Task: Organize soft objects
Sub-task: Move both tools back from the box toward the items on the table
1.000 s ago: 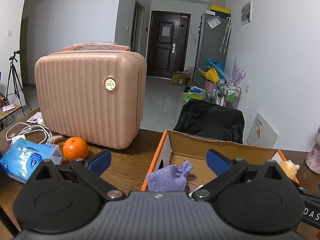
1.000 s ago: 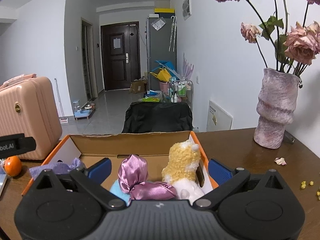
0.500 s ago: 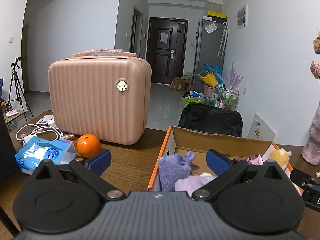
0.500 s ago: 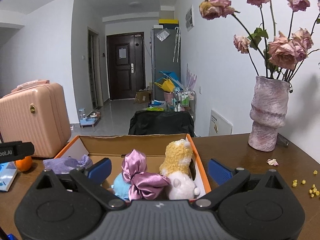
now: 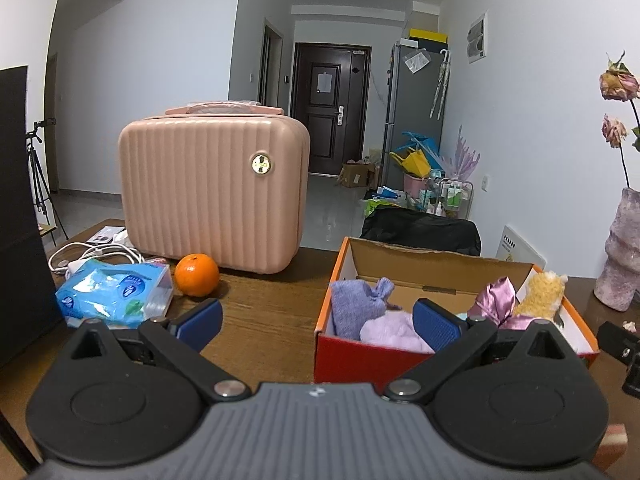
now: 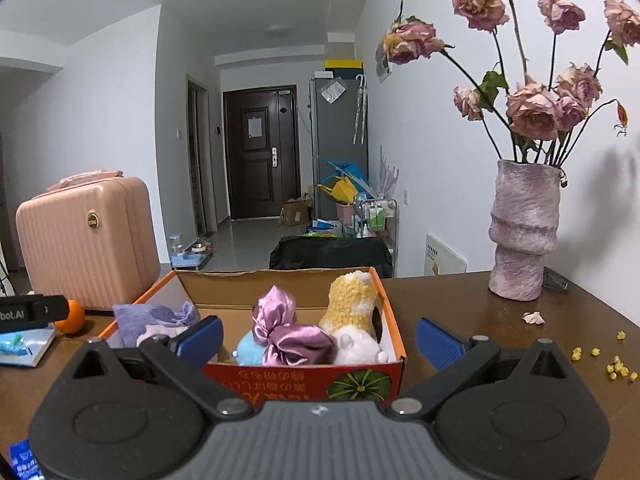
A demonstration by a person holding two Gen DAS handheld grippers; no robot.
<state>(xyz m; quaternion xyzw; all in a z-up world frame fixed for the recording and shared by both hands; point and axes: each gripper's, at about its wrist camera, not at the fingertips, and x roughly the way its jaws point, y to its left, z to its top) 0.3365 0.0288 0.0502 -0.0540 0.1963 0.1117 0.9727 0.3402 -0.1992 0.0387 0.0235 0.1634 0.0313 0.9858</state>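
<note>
— What is in the cardboard box (image 6: 390,320) ahead of your jaws?

— A lavender pouch (image 5: 356,306), a satin scrunchie (image 6: 288,334), a blue plush (image 6: 250,352) and a yellow plush toy (image 6: 354,306).

— And your grippers?

— The left gripper (image 5: 318,322) and the right gripper (image 6: 320,336) both stand wide apart, holding nothing.

Orange box (image 6: 362,376), lilac pouch (image 5: 356,307), pink satin bag (image 6: 290,334), yellow-white plush (image 6: 354,312), ribbed pink case (image 5: 212,192).

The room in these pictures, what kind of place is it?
Most likely a lived-in flat: a dark front door, a fridge by the wall, and a wooden table with a vase of dried roses.
</note>
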